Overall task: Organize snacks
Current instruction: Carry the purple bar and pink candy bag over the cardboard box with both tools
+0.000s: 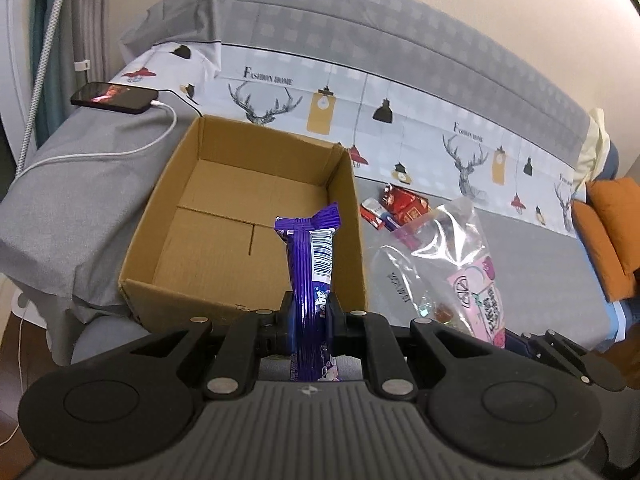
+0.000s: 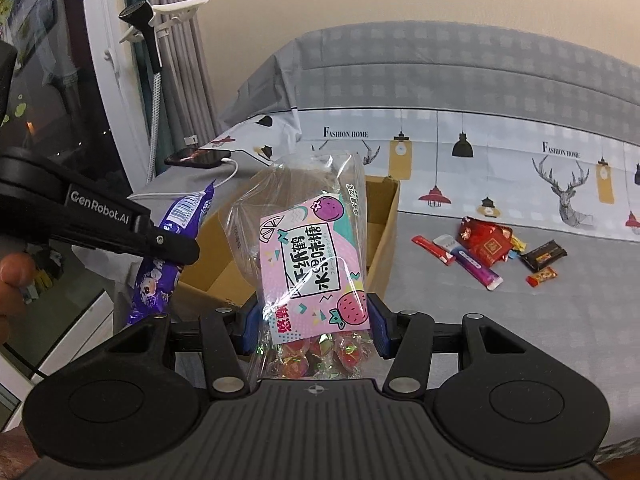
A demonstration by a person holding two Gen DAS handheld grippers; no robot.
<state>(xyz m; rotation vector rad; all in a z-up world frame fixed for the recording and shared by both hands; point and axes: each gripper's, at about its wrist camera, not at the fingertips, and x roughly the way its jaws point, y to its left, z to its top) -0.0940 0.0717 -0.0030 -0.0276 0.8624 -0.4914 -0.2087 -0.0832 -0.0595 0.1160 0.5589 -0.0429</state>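
My left gripper [image 1: 310, 312] is shut on a purple snack packet [image 1: 310, 264], held upright over the near rim of an open cardboard box [image 1: 160, 240] with nothing inside. In the right wrist view the same left gripper [image 2: 176, 248] and purple packet [image 2: 160, 272] appear at the left, in front of the box [image 2: 386, 232]. My right gripper [image 2: 316, 330] is shut on a clear bag of candy with a pink label [image 2: 312, 264], held just right of the box. That candy bag [image 1: 460, 276] also shows in the left wrist view.
Several small snacks [image 2: 492, 252] lie loose on the grey bed cover [image 2: 520, 340] to the right of the box; they show as snacks [image 1: 396, 208] behind the bag. A phone [image 1: 114, 98] charges on a grey cushion at the left. An orange cushion [image 1: 608, 232] sits far right.
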